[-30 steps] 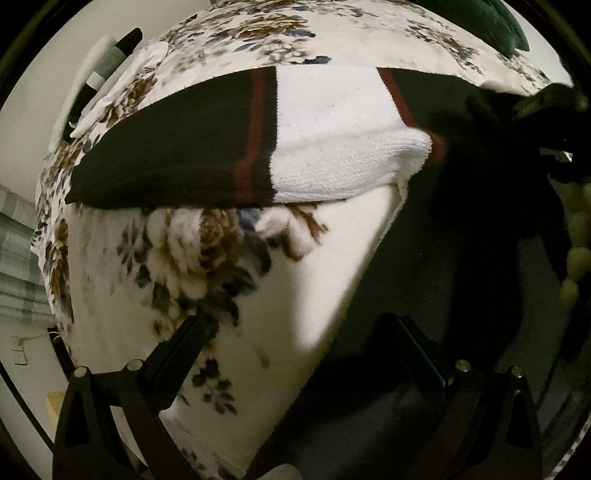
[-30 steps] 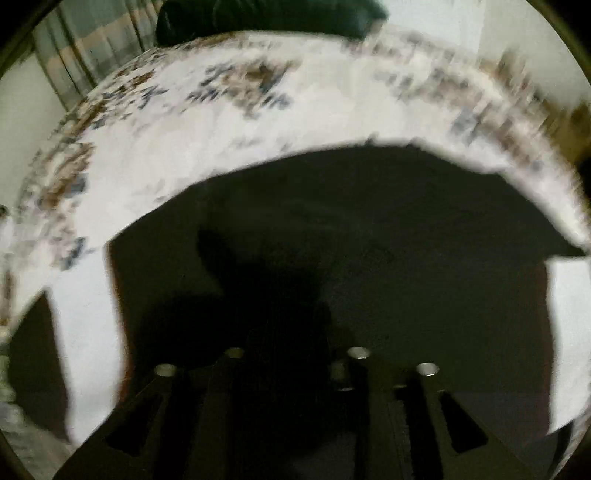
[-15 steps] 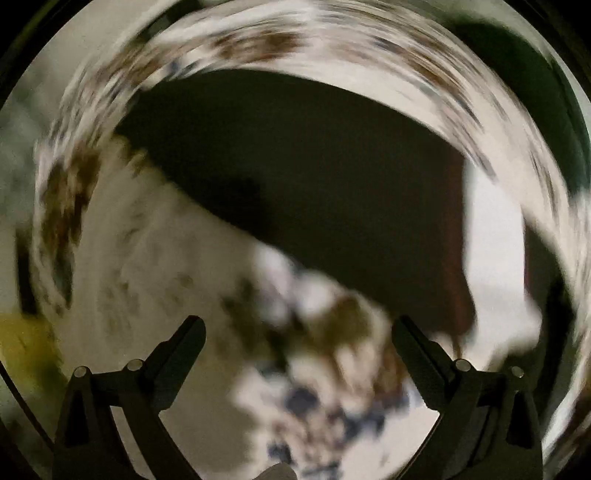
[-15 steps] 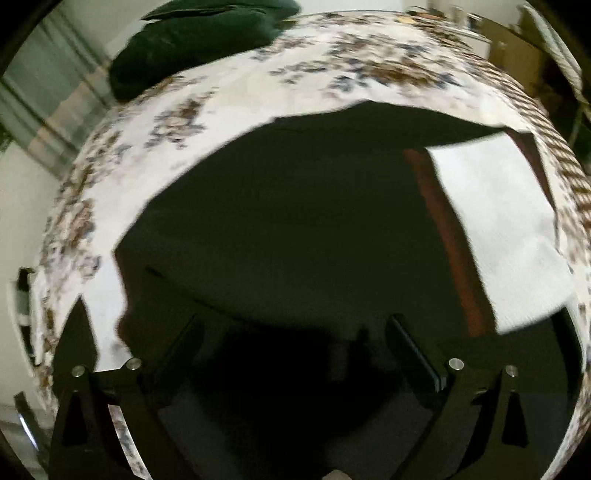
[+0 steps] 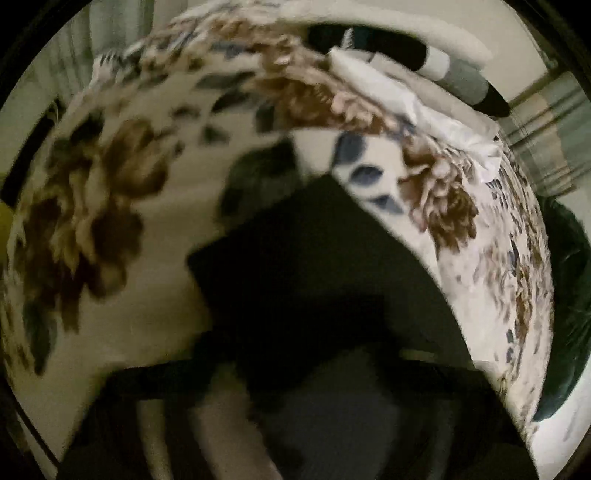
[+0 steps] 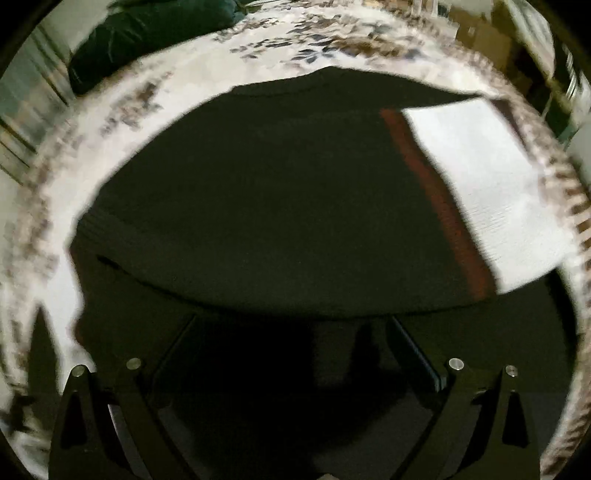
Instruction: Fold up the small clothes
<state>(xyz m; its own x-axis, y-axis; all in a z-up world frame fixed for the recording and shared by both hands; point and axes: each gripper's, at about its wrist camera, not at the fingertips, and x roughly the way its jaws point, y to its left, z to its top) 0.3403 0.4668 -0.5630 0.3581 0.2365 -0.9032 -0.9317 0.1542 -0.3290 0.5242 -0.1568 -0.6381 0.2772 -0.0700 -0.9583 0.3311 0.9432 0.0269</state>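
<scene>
Knitwear in black with a dark red stripe and a white panel lies flat on the floral bedspread, and in the left wrist view a black corner of it reaches toward the camera over the same flowered cloth. The right gripper hangs just over the near edge of the garment with its jaws spread wide and nothing between them, while the left gripper is closing; its fingers are too dark and blurred to tell if the pads press on the black fabric. Further away, a dark green cushion rests at the far side of the bed, and a pile of other laundry lies near the bedspread's edge.
</scene>
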